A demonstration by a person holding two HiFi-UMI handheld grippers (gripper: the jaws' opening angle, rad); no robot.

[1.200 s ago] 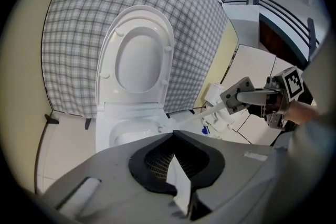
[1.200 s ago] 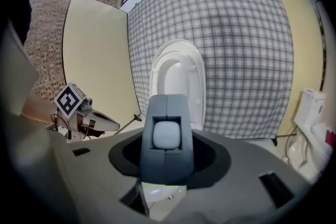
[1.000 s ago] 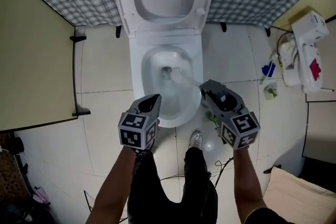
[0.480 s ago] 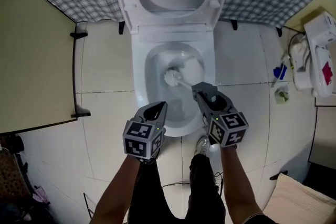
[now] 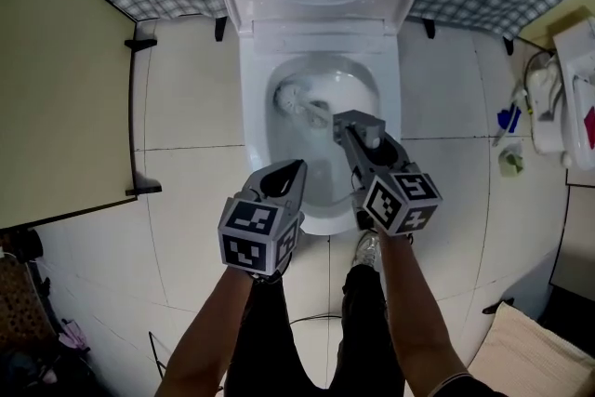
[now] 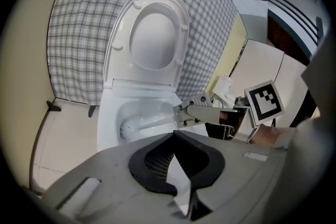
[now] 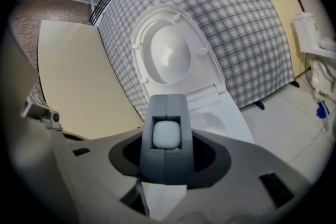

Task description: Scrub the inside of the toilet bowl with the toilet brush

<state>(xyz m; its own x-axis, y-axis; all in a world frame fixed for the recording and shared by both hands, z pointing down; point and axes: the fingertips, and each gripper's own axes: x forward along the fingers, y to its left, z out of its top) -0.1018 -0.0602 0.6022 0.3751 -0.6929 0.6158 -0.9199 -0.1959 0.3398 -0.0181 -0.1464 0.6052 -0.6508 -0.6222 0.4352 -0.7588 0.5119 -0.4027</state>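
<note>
Your left claw: tips together, nothing between them.
Your toilet brush: bristle head inside the toilet bowl, toward its left wall.
Your right claw: closed on the brush handle, reaching in from the right.
Behind the bowl: lid raised.

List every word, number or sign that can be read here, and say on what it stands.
No text can be read.
Cube on the left gripper, cube on the right gripper: black-and-white square markers only, no letters.
White box at the right: a red mark, too small to read.
</note>
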